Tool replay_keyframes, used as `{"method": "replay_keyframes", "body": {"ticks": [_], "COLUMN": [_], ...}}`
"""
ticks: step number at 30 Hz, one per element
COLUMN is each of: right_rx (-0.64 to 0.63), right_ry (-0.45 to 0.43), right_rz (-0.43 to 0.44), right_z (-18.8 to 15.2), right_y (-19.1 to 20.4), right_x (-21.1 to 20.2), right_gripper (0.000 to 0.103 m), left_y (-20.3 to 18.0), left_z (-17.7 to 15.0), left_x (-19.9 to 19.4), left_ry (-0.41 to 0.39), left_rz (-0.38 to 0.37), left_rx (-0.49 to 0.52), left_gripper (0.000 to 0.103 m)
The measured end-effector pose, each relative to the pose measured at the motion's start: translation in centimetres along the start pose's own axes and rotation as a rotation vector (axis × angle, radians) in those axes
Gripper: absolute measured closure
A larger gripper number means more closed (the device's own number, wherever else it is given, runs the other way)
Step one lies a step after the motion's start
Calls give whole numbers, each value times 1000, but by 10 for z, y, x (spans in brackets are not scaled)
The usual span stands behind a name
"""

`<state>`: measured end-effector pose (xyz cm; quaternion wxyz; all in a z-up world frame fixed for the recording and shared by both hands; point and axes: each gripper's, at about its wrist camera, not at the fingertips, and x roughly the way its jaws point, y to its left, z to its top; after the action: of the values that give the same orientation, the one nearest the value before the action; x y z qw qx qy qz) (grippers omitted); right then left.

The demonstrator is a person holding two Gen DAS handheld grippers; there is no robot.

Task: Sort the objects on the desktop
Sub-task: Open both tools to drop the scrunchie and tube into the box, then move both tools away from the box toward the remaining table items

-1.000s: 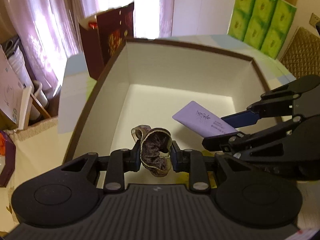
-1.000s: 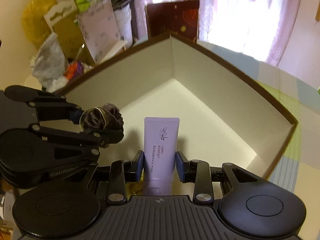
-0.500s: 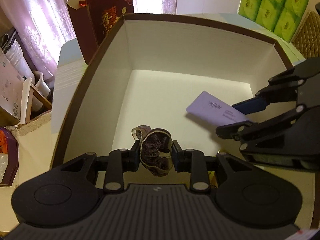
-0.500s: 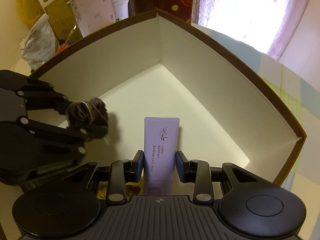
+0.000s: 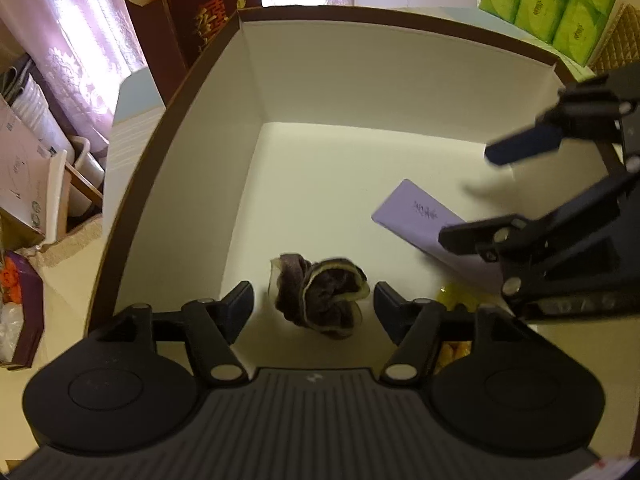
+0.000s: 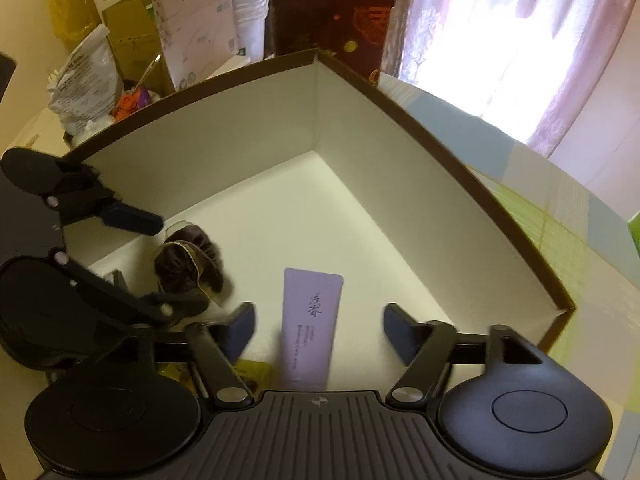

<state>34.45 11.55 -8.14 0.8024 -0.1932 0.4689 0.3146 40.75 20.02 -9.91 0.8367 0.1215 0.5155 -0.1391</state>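
Note:
A big box (image 5: 320,68) with white walls and a brown rim fills both views. A dark brown scrunchie (image 5: 320,298) lies inside near the front, between the spread fingers of my left gripper (image 5: 314,306), which is open and not touching it. A lilac tube (image 6: 310,322) with dark lettering lies on the box floor between the wide-apart fingers of my right gripper (image 6: 320,326), also open. The scrunchie (image 6: 188,266) and left gripper (image 6: 160,264) show at the left of the right wrist view. The tube (image 5: 424,222) and right gripper (image 5: 468,196) show at the right of the left wrist view.
Something yellow (image 5: 454,350) sits at the box's front edge, under the grippers. A dark red gift bag (image 5: 200,20) stands behind the box's far left corner. Green tissue packs (image 5: 552,0) are at the back right. Cartons and bags (image 6: 140,40) crowd the left side.
Both grippers have opened, letting go of the scrunchie and the tube, which now rest in the box. Both views have moved lower toward the box floor.

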Motion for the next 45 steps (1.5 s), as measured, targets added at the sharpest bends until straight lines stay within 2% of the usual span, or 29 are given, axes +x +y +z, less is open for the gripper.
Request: {"method": "replay_keyframes", "body": {"ticks": [2, 5, 10, 25, 35, 45], "right_rx": [2, -16, -55, -70, -73, -77], "right_ry": [-13, -26, -65, -145, -196, -232], "right_rz": [6, 10, 7, 23, 11, 19], "right_z": [1, -1, -5, -16, -31, -47], "right_y": [-1, -1, -1, 5, 18, 26], "right_x": [-2, -6, -17, -56, -85, -114], "right_gripper": [19, 12, 5, 2, 2, 2], "left_y": [-2, -7, -14, -16, -22, -33], "left_z": [-2, -3, -4, -14, -29, -47], "left_x": [-2, -4, -13, -55, -93, -128], "left_ry": [-2, -7, -21, -66, -110, -145], "left_rz": [-5, -4, 19, 68, 117, 131], "left_rx": [5, 12, 38, -6, -23, -49], "left_gripper": [27, 18, 10, 6, 6, 5]}}
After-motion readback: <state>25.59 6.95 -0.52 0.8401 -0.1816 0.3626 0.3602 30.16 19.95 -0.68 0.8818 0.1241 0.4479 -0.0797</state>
